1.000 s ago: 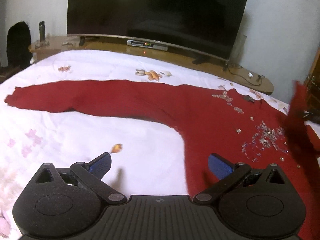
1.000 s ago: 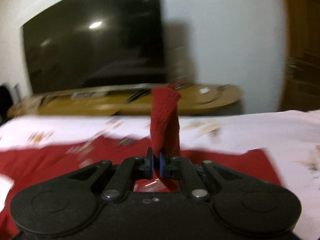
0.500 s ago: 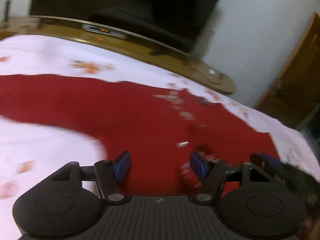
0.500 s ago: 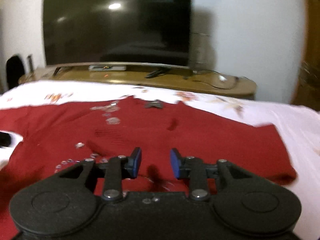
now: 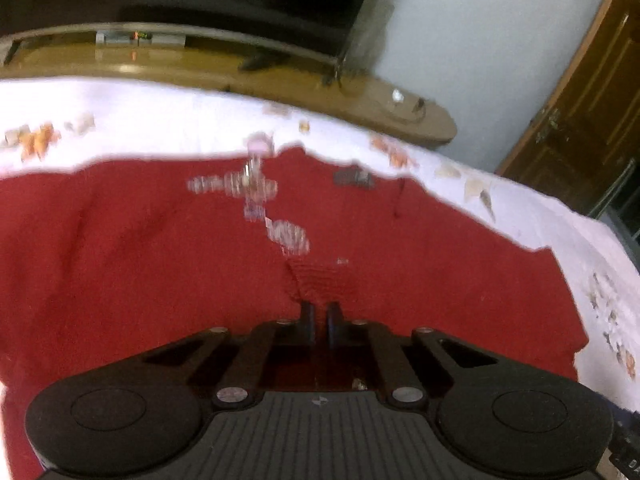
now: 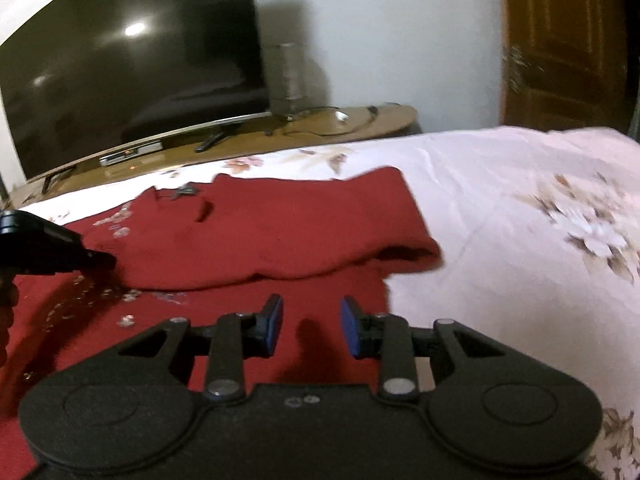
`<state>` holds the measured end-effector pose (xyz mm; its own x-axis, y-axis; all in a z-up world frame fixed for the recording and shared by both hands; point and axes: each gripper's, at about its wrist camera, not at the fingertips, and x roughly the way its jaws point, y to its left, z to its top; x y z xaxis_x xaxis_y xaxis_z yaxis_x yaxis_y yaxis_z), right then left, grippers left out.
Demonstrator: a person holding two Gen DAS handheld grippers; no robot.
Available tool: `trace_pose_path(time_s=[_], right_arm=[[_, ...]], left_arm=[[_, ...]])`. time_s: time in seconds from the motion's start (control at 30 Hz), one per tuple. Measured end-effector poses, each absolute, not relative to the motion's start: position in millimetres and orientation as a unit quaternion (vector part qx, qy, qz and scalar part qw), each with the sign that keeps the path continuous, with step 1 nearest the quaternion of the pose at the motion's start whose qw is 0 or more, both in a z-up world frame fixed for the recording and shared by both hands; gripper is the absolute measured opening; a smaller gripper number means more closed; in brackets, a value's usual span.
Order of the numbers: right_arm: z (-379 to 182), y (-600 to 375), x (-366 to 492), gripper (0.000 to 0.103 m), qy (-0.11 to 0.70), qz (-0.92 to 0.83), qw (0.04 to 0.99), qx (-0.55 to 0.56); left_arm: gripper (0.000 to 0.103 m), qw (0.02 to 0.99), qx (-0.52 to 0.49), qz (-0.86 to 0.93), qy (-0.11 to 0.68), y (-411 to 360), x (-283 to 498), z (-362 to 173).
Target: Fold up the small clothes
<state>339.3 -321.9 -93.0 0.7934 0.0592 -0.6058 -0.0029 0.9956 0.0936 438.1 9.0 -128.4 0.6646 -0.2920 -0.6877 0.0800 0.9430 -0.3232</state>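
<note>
A red sweater (image 5: pixel 160 260) with sequin trim lies flat on the bed. One sleeve (image 6: pixel 280 232) is folded across its body. My left gripper (image 5: pixel 318 316) is low on the sweater with its jaws shut, and a pucker of the ribbed red knit is pinched at the tips. In the right wrist view the left gripper (image 6: pixel 100 260) touches the near edge of the folded sleeve. My right gripper (image 6: pixel 311 328) stands partly open just above the sweater's near right part. Only flat fabric lies below its blue pads (image 6: pixel 274 322).
The white flowered bed sheet (image 6: pixel 500 220) spreads to the right of the sweater. Beyond the bed stands a wooden TV stand (image 5: pixel 280 80) with a large dark TV (image 6: pixel 120 80). A brown wooden door (image 5: pixel 580 120) is at the far right.
The right gripper let go of the sleeve it held up, and the sleeve now lies folded over the body. The left gripper swept right across the sweater and shut on the knit.
</note>
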Motion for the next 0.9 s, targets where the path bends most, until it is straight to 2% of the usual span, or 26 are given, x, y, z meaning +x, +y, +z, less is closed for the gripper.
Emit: trace_pose_path(time_s=[0.13,0.27,0.4,0.43,0.47,0.5,0.53,0.63,0.7,0.8,0.87,0.9], right_arm=[[-94,-334,341,0.032,0.318,0.009,0.946,0.058],[-89,-345,345,0.034,0.310,0.004,0.948,0.067],[-96,-349,371,0.048,0.324,-0.002,0.944,0.060],[-100,-352,378,0.048,0.331,-0.002,0.942,0.063],[-103,-354,386,0.047,0.337,-0.002,0.939,0.067],[-108,-357,394,0.032,0.343,-0.002,0.937,0.073],[-112,-361,399,0.012,0.346,-0.004,0.935,0.080],[-111,-371,403,0.011,0.354,-0.013,0.930,0.100],[-101,-365,392,0.011,0.329,-0.003,0.941,0.075],[-121,-362,399,0.013,0.362,0.000,0.931,0.054],[-114,-367,399,0.021,0.360,0.010,0.930,0.067],[-107,-371,394,0.031,0.343,0.015,0.936,0.077]], left_arm=[[0.005,0.919,-0.136,-0.100,0.355,40,421,-95],[0.005,0.926,-0.120,-0.076,0.351,79,413,-89],[0.005,0.912,-0.127,-0.061,0.385,101,421,-116],[0.005,0.909,-0.128,-0.059,0.393,102,422,-124],[0.005,0.906,-0.128,-0.058,0.399,103,422,-129],[0.005,0.905,-0.131,-0.057,0.401,105,421,-134],[0.005,0.906,-0.138,-0.056,0.396,106,420,-136],[0.005,0.919,-0.169,-0.057,0.352,112,405,-127],[0.005,0.920,-0.149,-0.049,0.359,109,401,-130],[0.005,0.917,-0.121,-0.044,0.377,104,400,-147],[0.005,0.919,-0.118,-0.044,0.374,104,399,-145],[0.005,0.918,-0.119,-0.045,0.374,105,399,-146]])
